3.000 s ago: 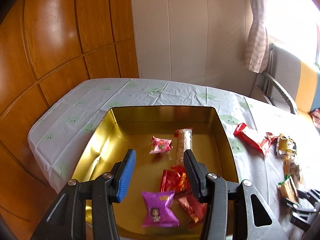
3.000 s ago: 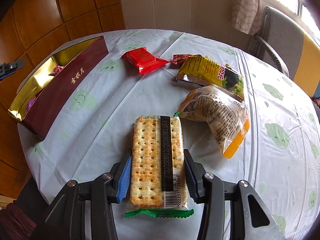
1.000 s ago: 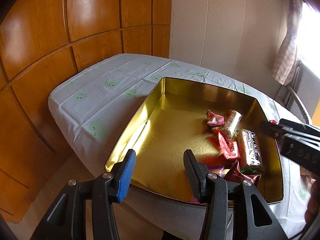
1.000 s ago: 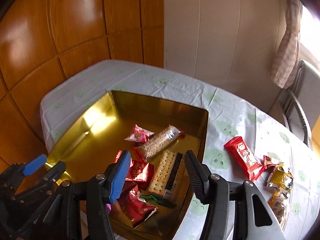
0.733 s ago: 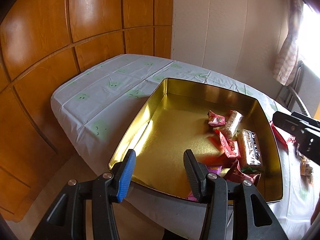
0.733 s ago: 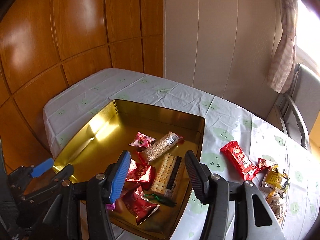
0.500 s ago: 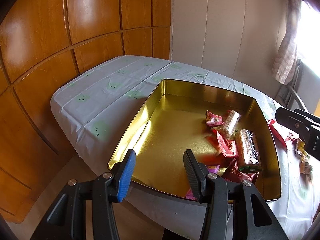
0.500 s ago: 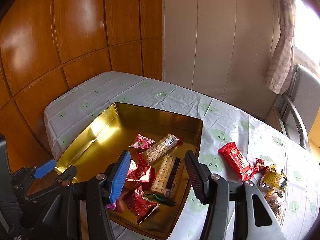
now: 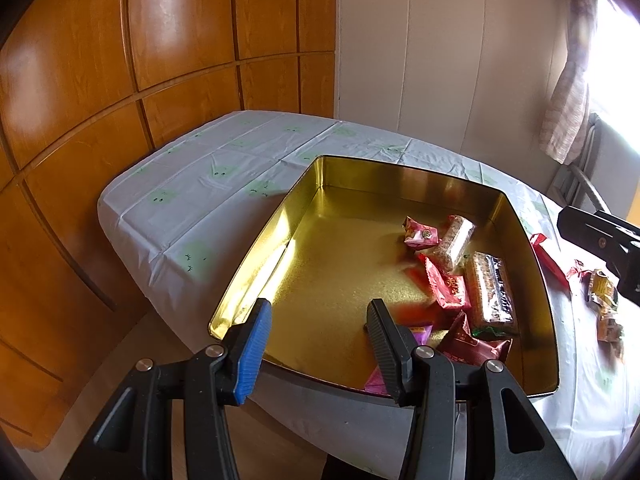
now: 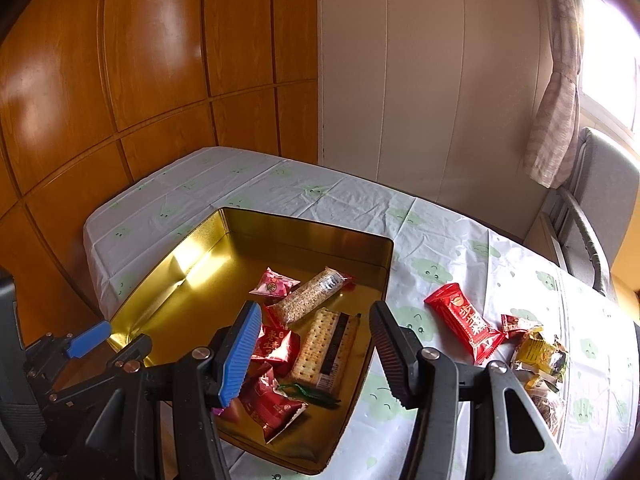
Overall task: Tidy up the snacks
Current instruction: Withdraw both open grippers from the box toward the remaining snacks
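Snacks (image 10: 325, 344) lie inside gold tin (image 10: 280, 228), frame centre; left gripper (image 9: 318, 322) and right gripper (image 10: 312, 326) both gape, empty.

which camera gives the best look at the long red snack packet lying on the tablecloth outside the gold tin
The right wrist view: the long red packet lies whole and unobstructed on the tablecloth, right of the gold tin. The left wrist view shows only part of it, behind the tin's wall.

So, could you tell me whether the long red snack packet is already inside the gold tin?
No, the long red snack packet lies on the tablecloth outside the gold tin.
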The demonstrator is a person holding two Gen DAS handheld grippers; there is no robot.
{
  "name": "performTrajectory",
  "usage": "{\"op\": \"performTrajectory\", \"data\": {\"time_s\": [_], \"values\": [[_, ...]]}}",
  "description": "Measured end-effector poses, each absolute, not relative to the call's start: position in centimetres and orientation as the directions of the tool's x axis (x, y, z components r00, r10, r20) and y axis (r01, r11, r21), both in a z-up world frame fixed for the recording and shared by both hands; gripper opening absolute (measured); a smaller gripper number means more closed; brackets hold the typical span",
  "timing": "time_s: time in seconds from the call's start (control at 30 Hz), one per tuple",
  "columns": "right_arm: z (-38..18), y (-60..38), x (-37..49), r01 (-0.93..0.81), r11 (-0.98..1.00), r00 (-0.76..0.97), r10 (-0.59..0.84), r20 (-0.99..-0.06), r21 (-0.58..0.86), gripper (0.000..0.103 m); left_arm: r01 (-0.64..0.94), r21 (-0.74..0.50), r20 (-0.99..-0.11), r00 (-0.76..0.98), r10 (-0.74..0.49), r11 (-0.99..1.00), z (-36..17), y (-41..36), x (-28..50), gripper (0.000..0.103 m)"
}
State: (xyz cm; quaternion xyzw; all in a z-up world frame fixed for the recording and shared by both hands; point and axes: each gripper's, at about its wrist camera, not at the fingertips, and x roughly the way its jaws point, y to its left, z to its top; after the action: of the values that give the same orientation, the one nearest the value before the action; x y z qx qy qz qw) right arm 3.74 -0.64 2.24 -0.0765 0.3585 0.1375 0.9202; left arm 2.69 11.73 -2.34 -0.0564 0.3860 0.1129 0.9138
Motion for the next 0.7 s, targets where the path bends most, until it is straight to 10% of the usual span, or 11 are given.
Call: {"op": "performTrajectory", "data": {"time_s": [0.7], "values": [[-4.4,-17.2,3.6,-0.225,0.973,0.504,0.068,-0.861,-0.056,0.057,-0.103,0.032,-0.726,0.681,0.094,0.994,-2.1,7.5,3.1,0.050]]}}
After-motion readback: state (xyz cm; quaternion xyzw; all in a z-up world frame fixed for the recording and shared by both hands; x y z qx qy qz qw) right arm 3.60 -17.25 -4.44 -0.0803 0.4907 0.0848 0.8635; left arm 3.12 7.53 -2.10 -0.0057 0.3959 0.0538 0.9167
